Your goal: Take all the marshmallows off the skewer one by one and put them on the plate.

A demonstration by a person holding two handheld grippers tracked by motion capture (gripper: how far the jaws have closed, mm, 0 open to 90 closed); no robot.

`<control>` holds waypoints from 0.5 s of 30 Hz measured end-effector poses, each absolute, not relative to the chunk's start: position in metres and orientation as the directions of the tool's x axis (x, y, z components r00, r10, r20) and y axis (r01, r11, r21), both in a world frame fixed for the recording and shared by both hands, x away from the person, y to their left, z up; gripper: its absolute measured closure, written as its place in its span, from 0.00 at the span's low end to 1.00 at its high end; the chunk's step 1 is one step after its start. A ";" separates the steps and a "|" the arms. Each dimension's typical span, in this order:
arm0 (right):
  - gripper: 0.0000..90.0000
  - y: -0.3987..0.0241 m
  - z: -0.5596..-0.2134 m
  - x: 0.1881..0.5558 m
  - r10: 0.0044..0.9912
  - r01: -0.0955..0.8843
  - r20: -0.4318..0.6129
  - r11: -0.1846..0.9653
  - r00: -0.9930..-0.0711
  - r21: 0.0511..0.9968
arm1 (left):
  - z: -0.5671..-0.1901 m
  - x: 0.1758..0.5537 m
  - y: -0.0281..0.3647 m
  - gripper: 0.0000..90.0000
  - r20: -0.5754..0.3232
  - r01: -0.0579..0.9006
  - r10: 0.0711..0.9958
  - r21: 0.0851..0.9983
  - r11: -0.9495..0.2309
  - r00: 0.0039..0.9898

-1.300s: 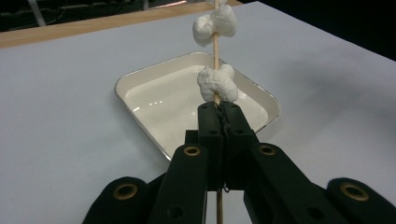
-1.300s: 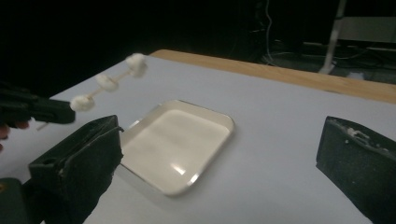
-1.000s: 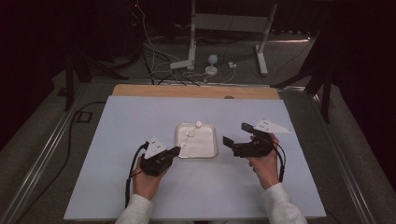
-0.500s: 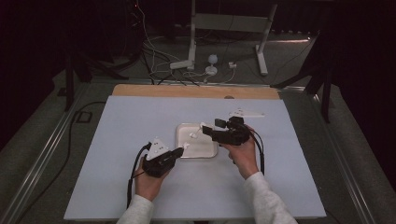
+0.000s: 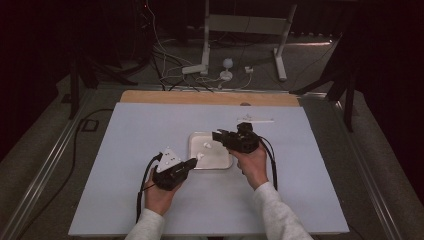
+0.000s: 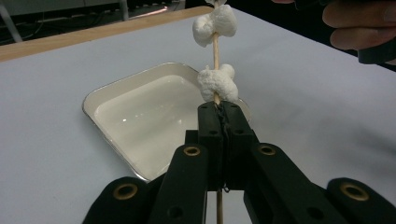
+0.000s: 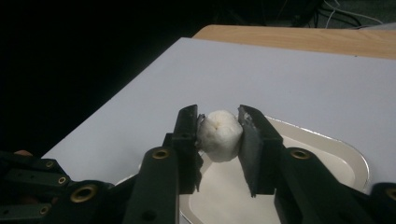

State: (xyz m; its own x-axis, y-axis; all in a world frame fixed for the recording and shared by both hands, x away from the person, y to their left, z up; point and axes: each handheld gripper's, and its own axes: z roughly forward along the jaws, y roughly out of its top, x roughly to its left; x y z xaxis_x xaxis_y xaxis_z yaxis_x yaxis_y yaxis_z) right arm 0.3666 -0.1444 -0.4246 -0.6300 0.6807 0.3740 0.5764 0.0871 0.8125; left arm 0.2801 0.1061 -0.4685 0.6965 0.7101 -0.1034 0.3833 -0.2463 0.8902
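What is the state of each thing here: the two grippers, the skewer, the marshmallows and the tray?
Left gripper: shut on the skewer.
Skewer: held upright, threaded through two marshmallows.
Right gripper: shut on a loose marshmallow, above the tray.
Tray: flat on the table; inside looks bare in the gripper views.

Tray (image 6: 140, 116) glossy white enamel with a bright metal rim – skewer (image 6: 215, 49) bare pale wood, marshmallows (image 6: 216, 83) matt and powdery – table (image 5: 150, 130) smooth matt, wooden far edge.
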 end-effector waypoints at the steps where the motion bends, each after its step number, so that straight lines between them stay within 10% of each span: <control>1: 0.79 -0.145 -0.424 0.366 0.681 0.573 0.372 0.085 -0.630 0.815 | -0.468 0.280 0.106 1.00 -0.104 0.383 0.710 0.891 -0.246 0.697; 15: 0.87 -0.144 -0.421 0.363 0.722 0.534 0.317 0.086 -0.615 0.841 | -0.465 0.280 0.106 1.00 -0.087 0.373 0.706 0.890 -0.261 0.702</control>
